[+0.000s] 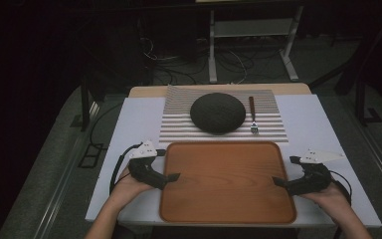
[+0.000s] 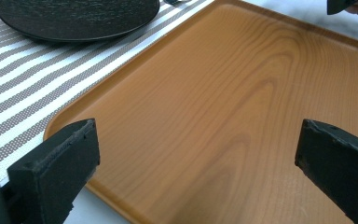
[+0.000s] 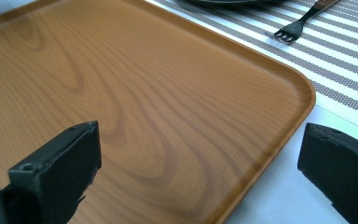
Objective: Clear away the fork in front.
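Note:
A bare wooden tray lies on the white table near the front edge. Behind it a dark round plate rests on a striped placemat, with a fork to its right. My left gripper hovers at the tray's left edge, jaws wide apart with nothing between them; its own view looks across the tray toward the plate. My right gripper sits at the tray's right edge, also open and holding nothing; its view takes in the tray's corner and the fork.
The white table top ends close behind the placemat. Beyond it the floor is dark, with cables and a metal stand frame. Strips of bare table run along both sides of the tray.

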`<state>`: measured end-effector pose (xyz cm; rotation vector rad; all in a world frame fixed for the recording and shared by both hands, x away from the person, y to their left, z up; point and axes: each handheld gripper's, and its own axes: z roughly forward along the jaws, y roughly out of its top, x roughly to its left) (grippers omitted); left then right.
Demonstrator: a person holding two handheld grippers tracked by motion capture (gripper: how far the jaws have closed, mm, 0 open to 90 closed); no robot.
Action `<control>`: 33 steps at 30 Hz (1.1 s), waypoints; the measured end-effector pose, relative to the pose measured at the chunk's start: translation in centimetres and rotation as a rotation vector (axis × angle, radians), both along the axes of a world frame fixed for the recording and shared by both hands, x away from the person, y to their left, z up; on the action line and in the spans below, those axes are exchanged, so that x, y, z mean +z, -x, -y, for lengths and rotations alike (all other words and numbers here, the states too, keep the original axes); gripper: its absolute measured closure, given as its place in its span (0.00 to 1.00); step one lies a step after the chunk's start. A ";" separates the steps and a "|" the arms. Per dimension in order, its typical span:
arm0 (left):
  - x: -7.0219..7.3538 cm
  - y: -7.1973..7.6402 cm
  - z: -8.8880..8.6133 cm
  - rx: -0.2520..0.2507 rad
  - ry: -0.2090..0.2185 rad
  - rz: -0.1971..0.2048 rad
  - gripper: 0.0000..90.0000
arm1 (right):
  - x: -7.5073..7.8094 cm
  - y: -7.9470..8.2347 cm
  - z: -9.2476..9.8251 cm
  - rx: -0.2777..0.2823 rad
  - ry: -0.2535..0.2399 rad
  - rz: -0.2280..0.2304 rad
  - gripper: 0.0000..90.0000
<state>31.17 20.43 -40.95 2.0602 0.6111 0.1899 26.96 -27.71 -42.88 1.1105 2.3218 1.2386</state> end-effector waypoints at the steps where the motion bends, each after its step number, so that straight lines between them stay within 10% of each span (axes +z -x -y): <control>1: 0.0 0.0 0.0 0.000 0.000 0.000 0.00 | 0.0 0.0 0.0 -0.002 -0.001 -0.005 0.00; 25: 0.0 0.1 0.2 0.001 -0.005 0.009 0.00 | 1.0 -2.2 -0.5 -0.044 0.012 -0.009 0.00; 33: -0.1 0.1 0.1 0.007 -0.003 0.011 0.00 | 0.6 -3.7 -1.0 -0.031 0.030 -0.079 0.06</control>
